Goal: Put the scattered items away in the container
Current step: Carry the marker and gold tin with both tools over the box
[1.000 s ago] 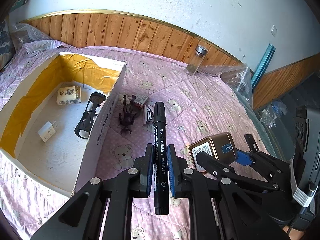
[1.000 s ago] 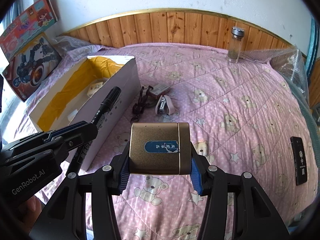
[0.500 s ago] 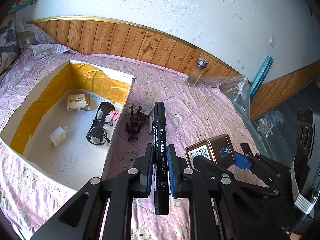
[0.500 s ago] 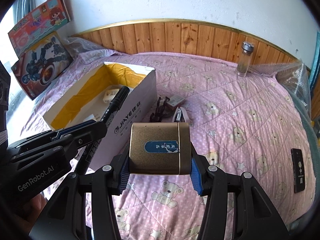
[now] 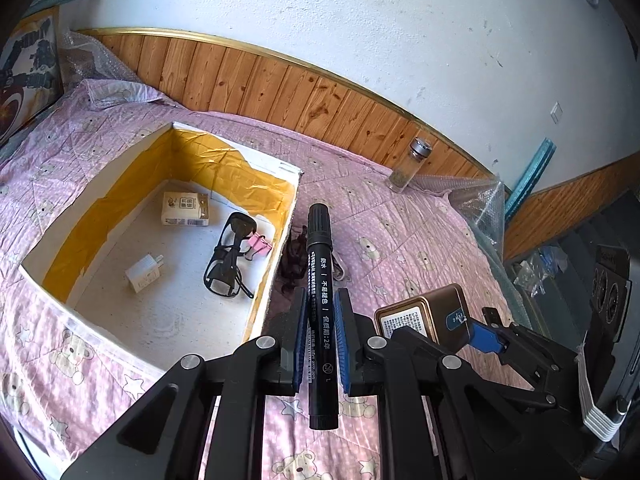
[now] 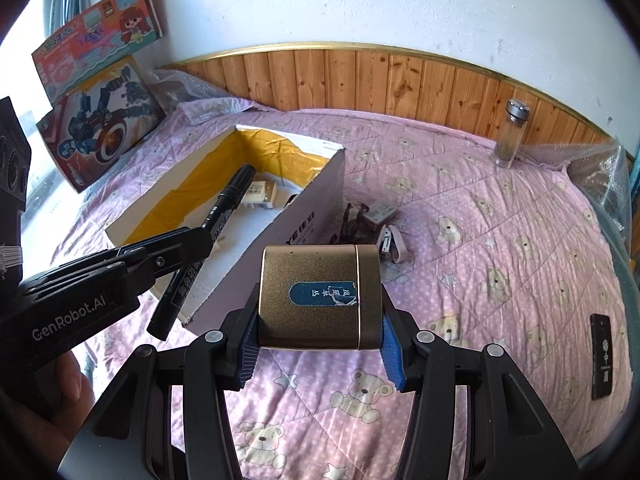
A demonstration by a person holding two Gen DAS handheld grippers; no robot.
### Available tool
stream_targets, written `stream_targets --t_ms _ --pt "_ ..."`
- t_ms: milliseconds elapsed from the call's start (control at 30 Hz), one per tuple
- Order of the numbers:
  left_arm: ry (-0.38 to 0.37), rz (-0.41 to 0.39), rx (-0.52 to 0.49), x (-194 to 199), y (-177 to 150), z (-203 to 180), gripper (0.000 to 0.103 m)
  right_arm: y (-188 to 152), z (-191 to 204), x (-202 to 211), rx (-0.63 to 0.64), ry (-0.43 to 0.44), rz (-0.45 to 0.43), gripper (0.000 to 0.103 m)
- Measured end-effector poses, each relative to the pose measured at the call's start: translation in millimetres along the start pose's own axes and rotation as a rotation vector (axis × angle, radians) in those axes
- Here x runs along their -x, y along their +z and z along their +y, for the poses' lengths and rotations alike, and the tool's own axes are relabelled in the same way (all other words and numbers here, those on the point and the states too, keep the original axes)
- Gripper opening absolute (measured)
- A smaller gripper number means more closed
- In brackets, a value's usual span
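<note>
Mid-carry: left hand-held gripper (image 5: 320, 334) pinching a black marker (image 5: 320, 280), hovering just past the cardboard box's (image 5: 280, 264) near right wall. Right hand-held gripper (image 6: 316, 338) clamped on a gold tin (image 6: 318, 296) above the bed (image 6: 500, 264), beside the box. Next, judged: swing both over the opening, then release. Readable: "GenRobot.AI" on the left gripper; "JIXYE" partly on the box.
</note>
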State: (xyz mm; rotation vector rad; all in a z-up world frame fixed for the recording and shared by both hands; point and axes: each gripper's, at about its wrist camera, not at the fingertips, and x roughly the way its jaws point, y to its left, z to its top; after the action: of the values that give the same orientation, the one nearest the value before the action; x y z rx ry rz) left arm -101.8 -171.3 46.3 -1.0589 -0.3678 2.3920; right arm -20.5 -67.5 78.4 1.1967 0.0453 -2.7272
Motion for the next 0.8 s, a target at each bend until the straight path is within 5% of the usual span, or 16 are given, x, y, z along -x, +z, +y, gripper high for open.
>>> stream_targets --t_ms 800 --pt "0.062 -0.039 0.131 16 30 66 0.014 36 64 -13 0.116 0.124 -0.023 0.053"
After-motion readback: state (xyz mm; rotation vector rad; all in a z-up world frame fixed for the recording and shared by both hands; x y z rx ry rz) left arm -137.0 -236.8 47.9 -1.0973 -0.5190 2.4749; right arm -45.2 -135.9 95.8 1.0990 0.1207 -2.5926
